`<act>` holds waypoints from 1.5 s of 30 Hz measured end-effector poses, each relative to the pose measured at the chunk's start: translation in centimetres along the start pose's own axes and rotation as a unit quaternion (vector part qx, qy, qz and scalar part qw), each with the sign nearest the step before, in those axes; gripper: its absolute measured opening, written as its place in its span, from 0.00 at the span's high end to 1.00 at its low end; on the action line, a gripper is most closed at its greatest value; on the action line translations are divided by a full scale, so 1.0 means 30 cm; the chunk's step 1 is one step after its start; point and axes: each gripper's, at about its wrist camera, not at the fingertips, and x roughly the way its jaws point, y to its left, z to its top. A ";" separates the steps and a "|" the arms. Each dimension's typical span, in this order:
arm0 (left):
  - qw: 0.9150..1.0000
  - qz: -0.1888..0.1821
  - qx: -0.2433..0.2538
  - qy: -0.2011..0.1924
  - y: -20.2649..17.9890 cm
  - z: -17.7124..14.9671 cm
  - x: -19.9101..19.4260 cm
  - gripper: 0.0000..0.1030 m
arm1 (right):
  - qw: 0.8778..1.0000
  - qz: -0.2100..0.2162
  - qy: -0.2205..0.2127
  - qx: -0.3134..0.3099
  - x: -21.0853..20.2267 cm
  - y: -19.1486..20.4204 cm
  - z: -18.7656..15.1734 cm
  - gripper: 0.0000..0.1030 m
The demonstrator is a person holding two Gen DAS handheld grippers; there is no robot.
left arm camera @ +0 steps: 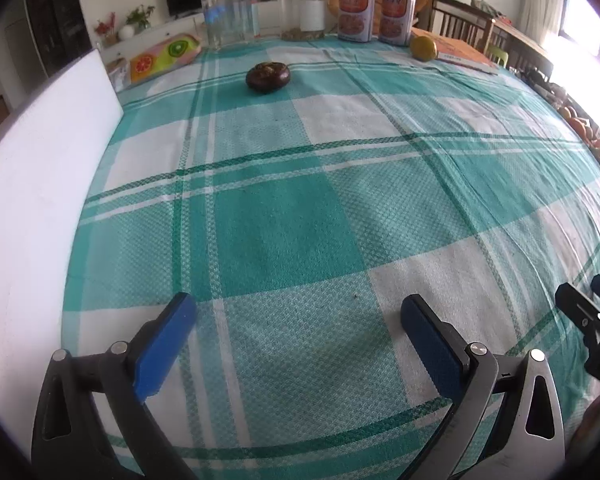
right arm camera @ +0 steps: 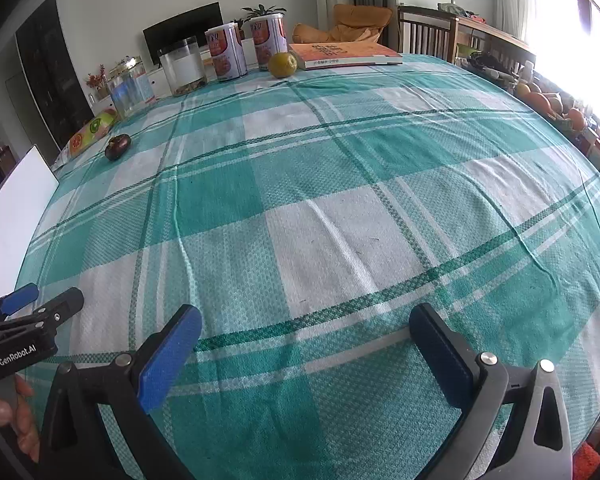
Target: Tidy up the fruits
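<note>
A dark purple mangosteen (left arm camera: 268, 76) lies on the green checked tablecloth (left arm camera: 300, 200) at the far left; it also shows in the right wrist view (right arm camera: 117, 147). A yellow-green citrus fruit (left arm camera: 423, 47) sits at the far edge beside a book; the right wrist view shows it too (right arm camera: 283, 65). My left gripper (left arm camera: 298, 316) is open and empty, low over the near cloth. My right gripper (right arm camera: 306, 328) is open and empty to its right. Each gripper shows in the other's view: the right one (left arm camera: 588, 300), the left one (right arm camera: 48, 300).
Two glass jars (left arm camera: 229, 12) (left arm camera: 302, 10), two printed cans (left arm camera: 356, 12) (left arm camera: 398, 16) and an orange book (right arm camera: 342, 55) line the far edge. A fruit-printed pouch (left arm camera: 166, 56) lies far left. A white board (left arm camera: 32, 184) stands at the left edge.
</note>
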 end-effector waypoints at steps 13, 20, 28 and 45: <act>0.997 -0.027 -0.062 -0.042 0.108 0.538 0.225 0.03 | 1.000 -0.008 0.005 -0.009 0.003 0.010 0.003 0.00; 0.997 -0.015 -0.072 -0.013 0.118 0.591 0.353 0.34 | 1.000 -0.016 0.009 -0.017 0.008 0.019 0.005 0.00; 0.996 -0.006 -0.062 -0.062 0.112 0.516 0.242 0.52 | 0.999 -0.021 0.012 -0.021 0.011 0.024 0.008 0.00; 0.997 -0.050 0.045 -0.033 -0.104 -0.069 -0.103 0.48 | 1.000 -0.017 0.009 -0.017 0.007 0.020 0.004 0.00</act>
